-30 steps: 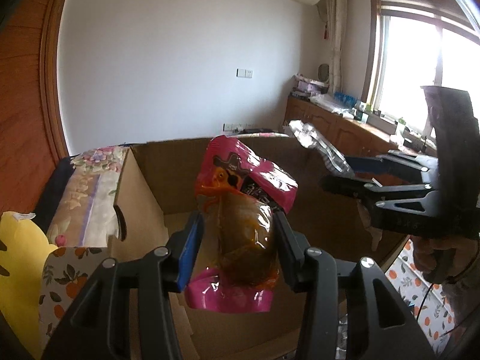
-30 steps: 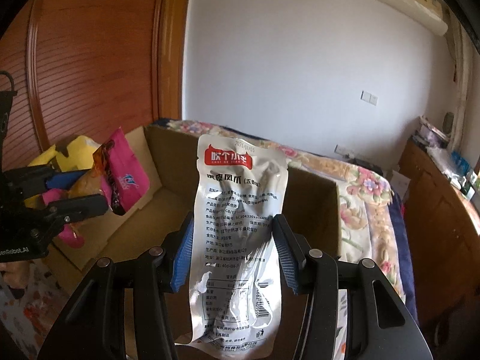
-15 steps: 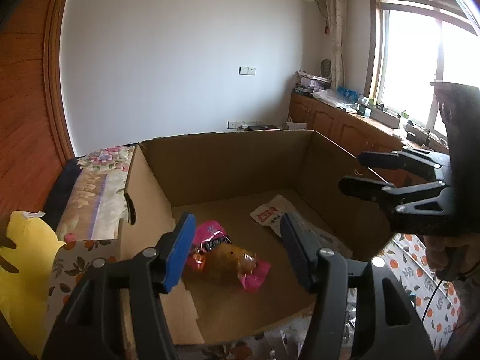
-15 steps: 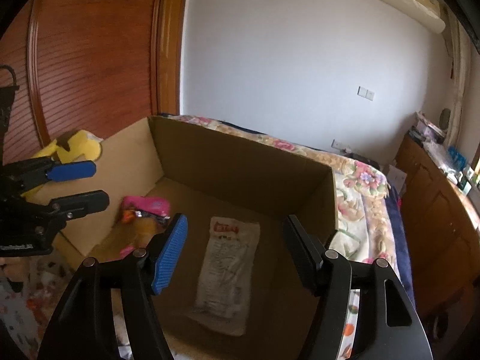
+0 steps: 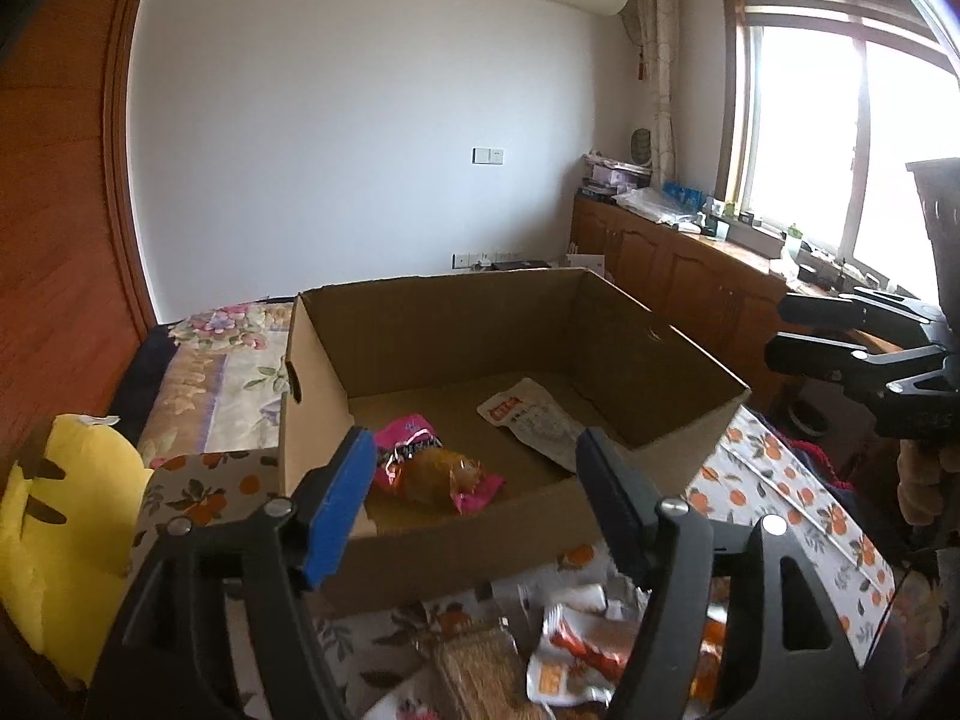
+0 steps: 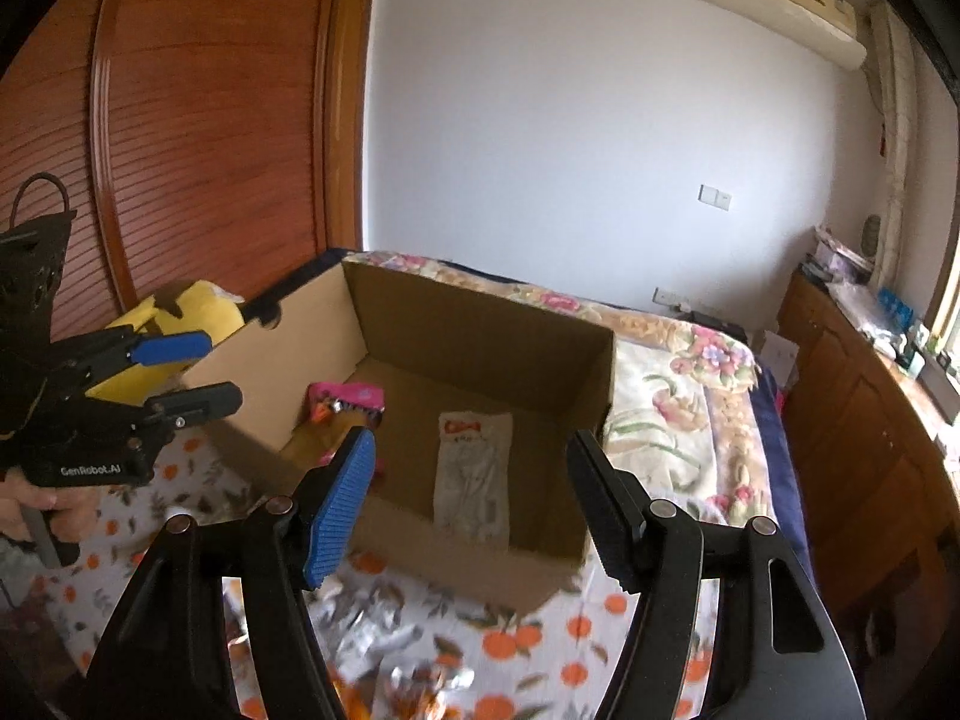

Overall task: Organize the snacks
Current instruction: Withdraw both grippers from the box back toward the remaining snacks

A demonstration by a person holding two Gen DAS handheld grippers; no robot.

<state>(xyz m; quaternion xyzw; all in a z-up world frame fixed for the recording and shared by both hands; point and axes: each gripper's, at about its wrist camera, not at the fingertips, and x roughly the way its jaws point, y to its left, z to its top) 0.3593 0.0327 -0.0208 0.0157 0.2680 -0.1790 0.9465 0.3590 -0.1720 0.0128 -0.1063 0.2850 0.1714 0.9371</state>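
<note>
left gripper [image 5: 474, 495] wide open, empty | right gripper [image 6: 471, 501] wide open, empty, both hovering near the rim | cardboard box [image 5: 678, 354]: pink snack [image 5: 432, 468] at 9 o'clock, white pouch [image 6: 477, 474] centre, lying flat | loose snacks [image 5: 576, 648] at 6 o'clock, likely next.

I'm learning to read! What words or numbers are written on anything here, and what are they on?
"GenRobot.AI": white letters on the left gripper.
White snack packet in the cardboard box: red label and small print, too blurred to read.
Pink snack packet: print too small to read.
</note>
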